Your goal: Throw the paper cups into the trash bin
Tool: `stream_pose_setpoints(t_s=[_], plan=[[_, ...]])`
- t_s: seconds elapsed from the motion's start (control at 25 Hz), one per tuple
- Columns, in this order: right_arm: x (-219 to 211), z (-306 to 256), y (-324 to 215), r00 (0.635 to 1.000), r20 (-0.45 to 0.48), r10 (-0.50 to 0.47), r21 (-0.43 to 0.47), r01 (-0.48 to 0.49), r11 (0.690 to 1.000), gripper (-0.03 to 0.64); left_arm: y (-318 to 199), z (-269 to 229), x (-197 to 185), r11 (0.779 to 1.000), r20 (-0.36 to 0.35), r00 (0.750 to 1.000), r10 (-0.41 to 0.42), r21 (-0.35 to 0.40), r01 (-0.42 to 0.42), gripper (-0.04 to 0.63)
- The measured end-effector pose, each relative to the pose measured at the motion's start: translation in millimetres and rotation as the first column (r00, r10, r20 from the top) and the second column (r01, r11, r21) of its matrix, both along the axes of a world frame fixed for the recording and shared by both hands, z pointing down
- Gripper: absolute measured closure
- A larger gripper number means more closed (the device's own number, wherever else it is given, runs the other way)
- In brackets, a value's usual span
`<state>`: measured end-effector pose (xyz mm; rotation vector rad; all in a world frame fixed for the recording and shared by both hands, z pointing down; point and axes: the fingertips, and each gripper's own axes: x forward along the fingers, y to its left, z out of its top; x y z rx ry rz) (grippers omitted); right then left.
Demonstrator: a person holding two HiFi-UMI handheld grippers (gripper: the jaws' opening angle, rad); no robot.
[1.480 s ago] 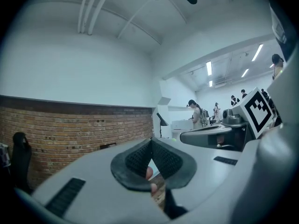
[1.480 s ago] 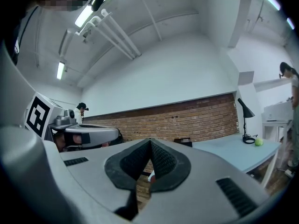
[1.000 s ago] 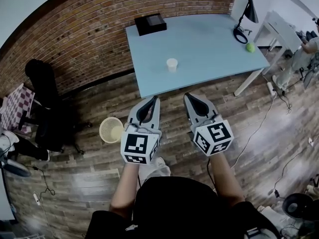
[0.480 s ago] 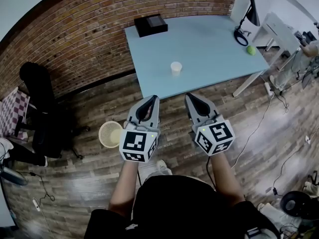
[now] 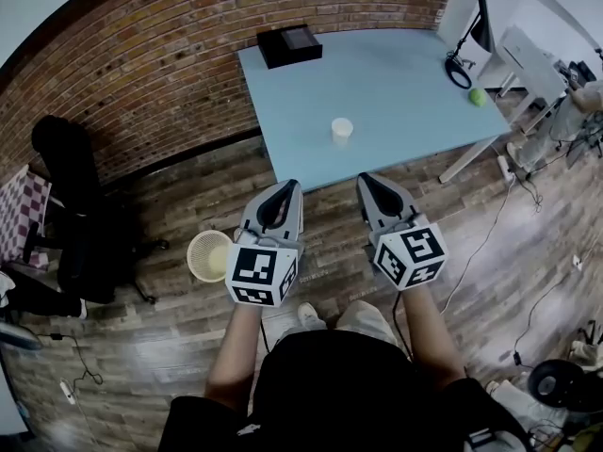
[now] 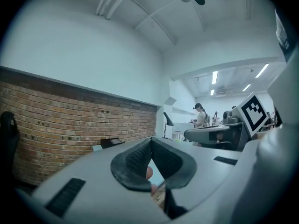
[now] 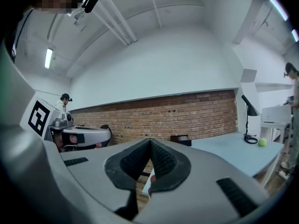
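A white paper cup [image 5: 342,130] stands upright near the front edge of the light blue table [image 5: 396,73]. A cream wicker trash bin [image 5: 209,254] sits on the wooden floor, just left of my left gripper [image 5: 287,186]. My right gripper [image 5: 363,181] is level beside it, a short way in front of the table edge. Both grippers point toward the table with jaws shut and nothing between them. In the left gripper view the left gripper [image 6: 150,141] has its tips together, and in the right gripper view the right gripper [image 7: 150,141] likewise.
A black box [image 5: 288,45] lies at the table's far left corner. A black desk lamp [image 5: 471,40] and a green ball [image 5: 479,97] are at its right end. A black chair [image 5: 80,205] stands left by the brick wall. Cables run over the floor at right.
Both grippers and the person have moved nearer to the table. The cup and table sit slightly lower and closer in the head view. The jaws stayed shut.
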<state>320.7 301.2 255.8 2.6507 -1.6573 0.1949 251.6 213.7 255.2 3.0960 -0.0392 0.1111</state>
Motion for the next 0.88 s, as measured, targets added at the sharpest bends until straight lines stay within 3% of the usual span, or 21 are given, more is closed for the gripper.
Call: stream_pose_setpoints(t_s=[0.56, 0.88], plan=[[44, 15, -29, 0.999, 0.018, -0.026, -0.025, 0.027, 0.999, 0.614, -30, 17, 19, 0.999, 0.037, 0.998, -0.054, -0.004, 0.054, 0.592], [86, 16, -50, 0.999, 0.016, -0.041, -0.012, 0.042, 0.999, 0.614, -44, 13, 57, 0.997, 0.042, 0.997, -0.072, 0.014, 0.071, 0.592]])
